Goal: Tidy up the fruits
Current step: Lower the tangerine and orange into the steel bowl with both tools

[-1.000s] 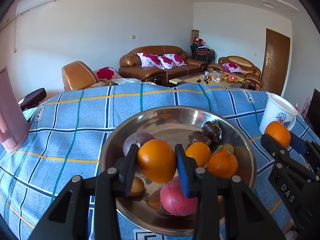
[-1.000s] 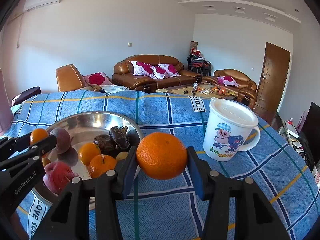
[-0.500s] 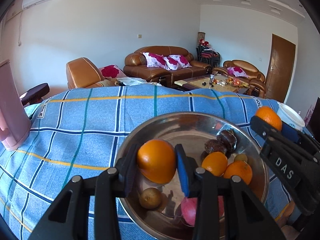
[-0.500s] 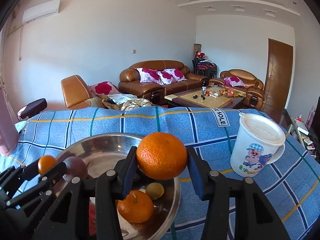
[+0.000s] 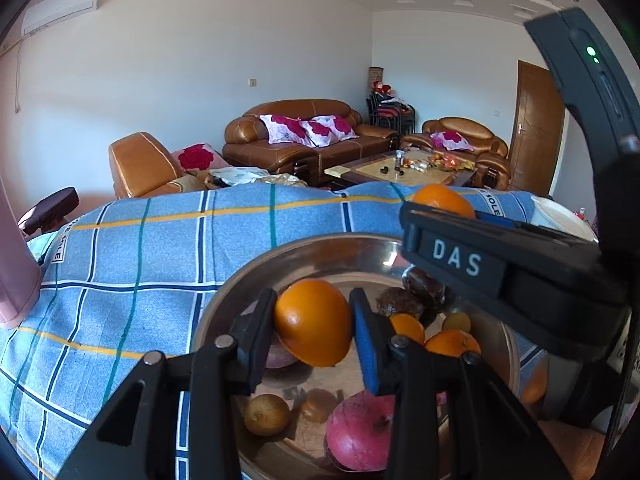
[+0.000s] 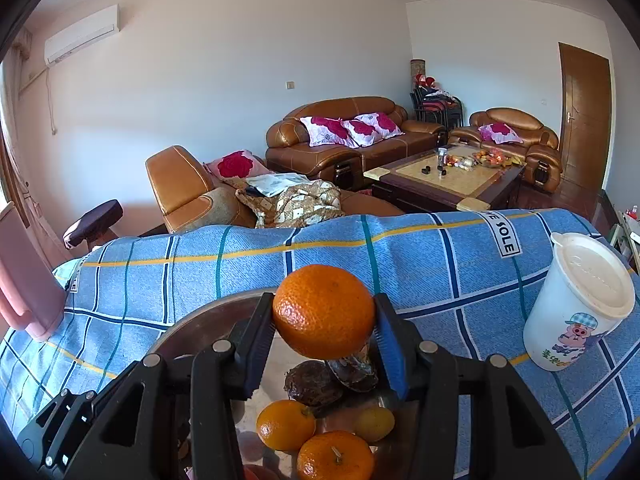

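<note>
Left wrist view: the left gripper (image 5: 313, 322) pinches a smooth orange (image 5: 313, 322) above the steel bowl (image 5: 248, 276), which holds a red fruit (image 5: 360, 432), 2 small oranges, brown fruits and a small yellowish fruit. The right gripper (image 5: 444, 216) crosses close overhead.

Right wrist view: the right gripper (image 6: 324, 312) clamps a dimpled orange (image 6: 324, 312) over the bowl's far side, above 2 dark fruits (image 6: 316, 384). A white lidded cup (image 6: 580, 300) stands apart on the checked cloth (image 6: 160, 280).

Risks: the 2 tools could collide over the crowded bowl, and a dropped orange might bounce off piled fruit and roll out.
</note>
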Demonstrator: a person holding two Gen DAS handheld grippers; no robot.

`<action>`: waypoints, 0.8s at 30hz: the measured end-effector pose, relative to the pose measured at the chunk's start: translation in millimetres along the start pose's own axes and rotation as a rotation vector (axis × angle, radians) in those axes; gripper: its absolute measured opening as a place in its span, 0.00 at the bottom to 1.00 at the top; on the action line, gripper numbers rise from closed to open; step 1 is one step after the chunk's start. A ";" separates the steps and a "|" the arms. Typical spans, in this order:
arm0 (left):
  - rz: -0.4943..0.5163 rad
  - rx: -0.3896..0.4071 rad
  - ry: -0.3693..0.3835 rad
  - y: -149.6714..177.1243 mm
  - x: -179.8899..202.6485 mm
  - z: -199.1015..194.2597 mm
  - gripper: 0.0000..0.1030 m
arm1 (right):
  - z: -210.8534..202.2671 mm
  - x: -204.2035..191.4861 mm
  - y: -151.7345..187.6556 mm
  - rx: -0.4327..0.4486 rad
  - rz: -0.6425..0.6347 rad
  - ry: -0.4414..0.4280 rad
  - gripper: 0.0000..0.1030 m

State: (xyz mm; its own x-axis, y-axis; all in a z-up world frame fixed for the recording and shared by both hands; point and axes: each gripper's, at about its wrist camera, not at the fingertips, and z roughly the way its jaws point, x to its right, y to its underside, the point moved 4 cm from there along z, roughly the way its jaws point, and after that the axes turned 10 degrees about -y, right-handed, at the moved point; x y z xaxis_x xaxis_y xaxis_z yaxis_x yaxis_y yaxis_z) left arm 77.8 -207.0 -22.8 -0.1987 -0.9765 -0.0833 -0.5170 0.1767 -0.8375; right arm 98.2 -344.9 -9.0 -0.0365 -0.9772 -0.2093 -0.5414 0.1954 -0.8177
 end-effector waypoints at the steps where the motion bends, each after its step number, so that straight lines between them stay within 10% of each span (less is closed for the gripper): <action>1: -0.001 -0.012 0.001 0.7 0.3 2.8 0.37 | 2.6 0.7 0.9 -0.014 0.003 -0.004 0.49; 24: -0.027 -0.075 -0.024 3.4 -8.2 20.3 0.37 | 52.2 -27.4 18.7 -0.305 -0.108 -0.033 0.49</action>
State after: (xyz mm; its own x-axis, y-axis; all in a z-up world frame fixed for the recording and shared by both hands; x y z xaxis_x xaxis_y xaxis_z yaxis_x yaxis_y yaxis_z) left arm 94.6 -200.8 -35.8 -0.1644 -0.9836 -0.0744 -0.5830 0.1578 -0.7970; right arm 132.9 -310.2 -46.6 0.0590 -0.9867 -0.1512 -0.7678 0.0519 -0.6385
